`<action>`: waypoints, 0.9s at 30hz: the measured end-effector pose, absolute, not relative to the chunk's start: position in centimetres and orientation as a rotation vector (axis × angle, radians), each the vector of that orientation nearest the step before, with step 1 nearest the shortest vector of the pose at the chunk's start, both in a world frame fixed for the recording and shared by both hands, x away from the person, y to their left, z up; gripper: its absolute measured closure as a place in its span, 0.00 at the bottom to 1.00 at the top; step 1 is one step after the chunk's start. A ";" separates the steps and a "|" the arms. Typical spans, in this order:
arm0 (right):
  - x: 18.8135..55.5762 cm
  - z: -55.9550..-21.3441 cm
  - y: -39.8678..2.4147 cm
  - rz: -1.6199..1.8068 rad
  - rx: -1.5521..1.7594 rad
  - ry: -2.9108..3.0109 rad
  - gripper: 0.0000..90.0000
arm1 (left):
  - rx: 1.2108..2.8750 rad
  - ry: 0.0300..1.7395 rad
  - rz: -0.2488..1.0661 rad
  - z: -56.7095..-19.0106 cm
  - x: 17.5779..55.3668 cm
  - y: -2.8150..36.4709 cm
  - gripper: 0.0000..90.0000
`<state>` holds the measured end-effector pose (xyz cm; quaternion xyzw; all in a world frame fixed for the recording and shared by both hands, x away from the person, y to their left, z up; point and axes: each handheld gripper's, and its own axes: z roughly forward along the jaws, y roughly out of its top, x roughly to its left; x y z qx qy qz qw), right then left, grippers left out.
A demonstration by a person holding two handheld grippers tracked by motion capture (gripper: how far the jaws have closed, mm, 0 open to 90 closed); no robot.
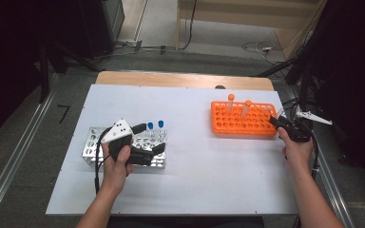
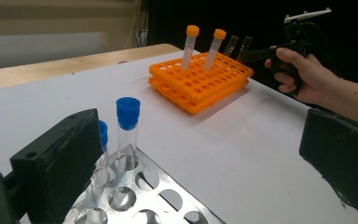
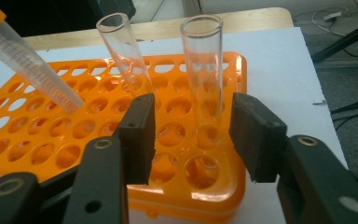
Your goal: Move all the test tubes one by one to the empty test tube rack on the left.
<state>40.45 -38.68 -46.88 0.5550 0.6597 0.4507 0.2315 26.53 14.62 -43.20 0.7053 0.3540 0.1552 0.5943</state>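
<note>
Two grippers in play, one in each hand, both over a white desk [image 1: 195,171]. Nearest the person, the left gripper [image 1: 148,138] sits on top of a metal rack [image 1: 91,142] at the desk's left side. From the left gripper view its fingers [image 2: 58,161] are spread wide with nothing between them. Two blue-capped tubes [image 2: 127,128] stand upright in that rack right beside the left finger, not touched as far as I can see.

Over on the right, the right gripper [image 3: 193,135] is up against the right end of an orange rack [image 3: 98,140]. Its fingers [image 3: 137,135] are partway together and sit on either side of an open clear tube [image 3: 203,77] that stands upright in a hole near the rack's right edge. There's visible air between each finger and the glass, so it's not clamped on it yet. The tube is between them, just not gripped.

Just left of that one, a second open clear tube [image 3: 123,51] leans a bit in its hole. Farther along the orange rack, two orange-capped tubes [image 1: 237,105] stand tilted near the back row.

Past the white sheet you can see the wooden desk edge [image 1: 185,80], then grey floor [image 1: 204,57] with some cables [image 1: 259,47].
</note>
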 end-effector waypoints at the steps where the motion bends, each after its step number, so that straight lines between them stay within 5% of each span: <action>1: 40.6 -47.0 -38.6 1.237 1.524 1.815 0.59 | 1.640 0.823 0.362 -43.2 26.5 14.6 0.00; 18: 41.5 -47.8 -38.0 1.180 1.511 1.766 0.81 | 1.641 0.826 0.362 -43.3 26.5 14.7 0.00; 27: 41.0 -47.1 -38.5 1.220 1.494 1.724 0.82 | 1.644 0.816 0.363 -43.2 26.5 14.5 0.00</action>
